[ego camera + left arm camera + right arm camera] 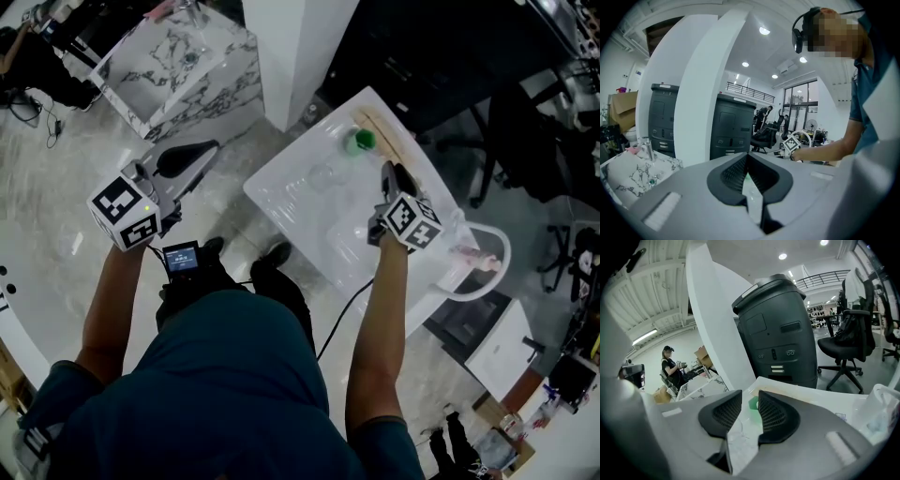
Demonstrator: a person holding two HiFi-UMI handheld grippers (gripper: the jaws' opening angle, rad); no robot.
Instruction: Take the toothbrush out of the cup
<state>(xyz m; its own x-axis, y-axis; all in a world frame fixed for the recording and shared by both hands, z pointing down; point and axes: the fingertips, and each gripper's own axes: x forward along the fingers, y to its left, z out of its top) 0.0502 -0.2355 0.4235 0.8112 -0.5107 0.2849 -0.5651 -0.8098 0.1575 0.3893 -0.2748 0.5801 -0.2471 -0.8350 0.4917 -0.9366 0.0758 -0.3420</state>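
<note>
Toothbrush is hard to pick out at this distance: the best candidate is a slim tan strip (380, 131) lying flat along the far edge of the white table (291, 192), just beside the green cup (364, 141), though it could equally be trim on that edge. If that strip is the brush, it already lies outside the cup and little remains to do. If it is not, the brush sits somewhere in or behind the cup, unseen, and the whole lift is yet to come. Either way, nothing is gripped at this moment. The right gripper (388, 172) hangs over the far half of the table, its arm stretched well forward and the tool tipped somewhat downward, aimed at the cup. In the right gripper view its pads stand apart with only bare table top between them, and the green cup shows through the gap, farther toward the table's far edge and clear of both pads. My reading is a hand lined up on the cup but short of it. The left gripper (202, 150) is held off the table's left side, over the floor, on a bent arm drawn close to the body, and it takes no part. The left gripper view shows its two pads meeting at the tips with nothing held, facing a marble counter (178, 66) that stands well to the left of the table.
</note>
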